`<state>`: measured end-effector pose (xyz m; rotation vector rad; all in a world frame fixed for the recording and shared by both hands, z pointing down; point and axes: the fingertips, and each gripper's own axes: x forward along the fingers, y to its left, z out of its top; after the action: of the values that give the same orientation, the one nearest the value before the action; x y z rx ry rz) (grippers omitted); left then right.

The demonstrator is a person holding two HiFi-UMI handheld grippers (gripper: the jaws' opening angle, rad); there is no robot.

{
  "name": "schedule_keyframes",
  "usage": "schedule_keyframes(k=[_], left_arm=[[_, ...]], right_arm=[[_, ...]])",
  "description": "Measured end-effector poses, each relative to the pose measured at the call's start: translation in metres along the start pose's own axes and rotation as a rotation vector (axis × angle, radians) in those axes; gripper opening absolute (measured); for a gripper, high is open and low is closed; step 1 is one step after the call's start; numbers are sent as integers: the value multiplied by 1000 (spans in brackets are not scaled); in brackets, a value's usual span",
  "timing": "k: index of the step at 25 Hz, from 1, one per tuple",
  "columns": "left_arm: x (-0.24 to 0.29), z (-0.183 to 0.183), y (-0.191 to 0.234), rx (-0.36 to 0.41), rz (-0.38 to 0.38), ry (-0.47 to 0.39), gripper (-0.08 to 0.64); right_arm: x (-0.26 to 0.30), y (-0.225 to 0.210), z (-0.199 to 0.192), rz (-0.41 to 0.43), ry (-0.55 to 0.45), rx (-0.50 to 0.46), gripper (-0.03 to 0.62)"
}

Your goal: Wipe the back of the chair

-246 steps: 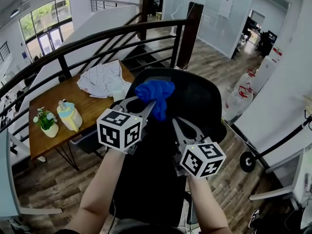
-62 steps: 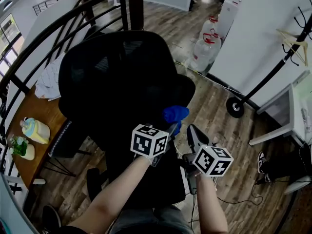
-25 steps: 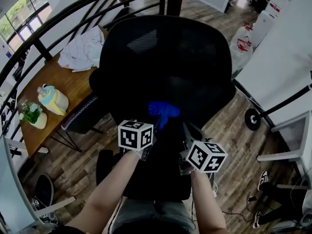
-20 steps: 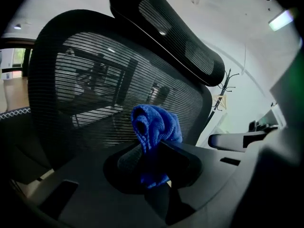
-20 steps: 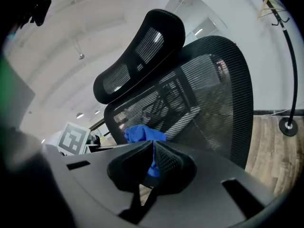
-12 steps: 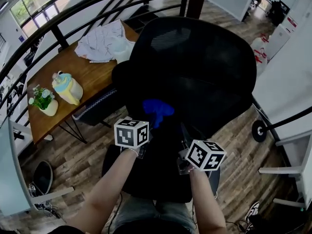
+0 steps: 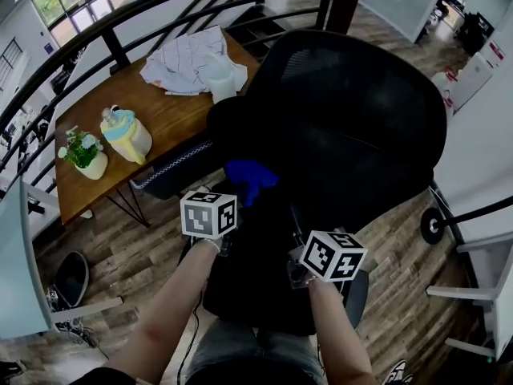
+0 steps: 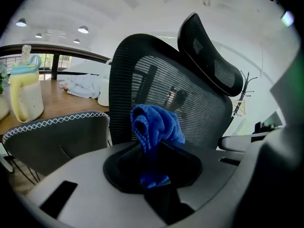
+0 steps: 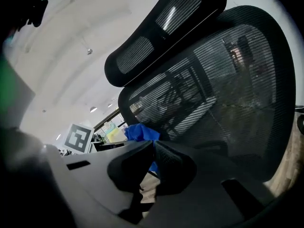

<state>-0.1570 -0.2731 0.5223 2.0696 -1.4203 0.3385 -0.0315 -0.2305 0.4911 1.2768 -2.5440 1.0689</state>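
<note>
Left gripper: jaws clamped on a bunched blue cloth. Most of the cloth stands above the jaws; only a small fold shows below them.

Right gripper: jaws closed together, nothing between them. In the head view it sits just beside the left gripper, low behind the chair back, and I cannot see it bracing anything.

Location of cloth: in the head view the cloth is at the lower left edge of the chair back. From the left gripper view I cannot confirm whether it is touching the mesh.

Hazards, as I judge them:
1. Cloth pull-out. The mesh is ribbed, so drag on a bunched wad may work the short fold out of the jaws.
2. Chair swing. With no gripper steadying it, wiping pressure at the left edge may turn the chair away and break contact.
3. Overrun. A stroke past the left edge would carry the cloth off the back toward the neighbouring grey chair and the wooden table.
</note>
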Motion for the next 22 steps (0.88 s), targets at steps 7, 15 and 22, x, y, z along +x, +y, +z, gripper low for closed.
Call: schedule_keyframes(k=[7,15,22], left_arm=[[-17,-3,25,-43,44,-23,89],[-37,-16,18,-15,17,-25,89],[-38,-32,-33,128,-86,20,89]], right_arm=[[10,14,-4,23,12,-27,29],[-3,10,-11,0,-5,-13,29],[-39,-14,-13,-64,-54,22,29]])
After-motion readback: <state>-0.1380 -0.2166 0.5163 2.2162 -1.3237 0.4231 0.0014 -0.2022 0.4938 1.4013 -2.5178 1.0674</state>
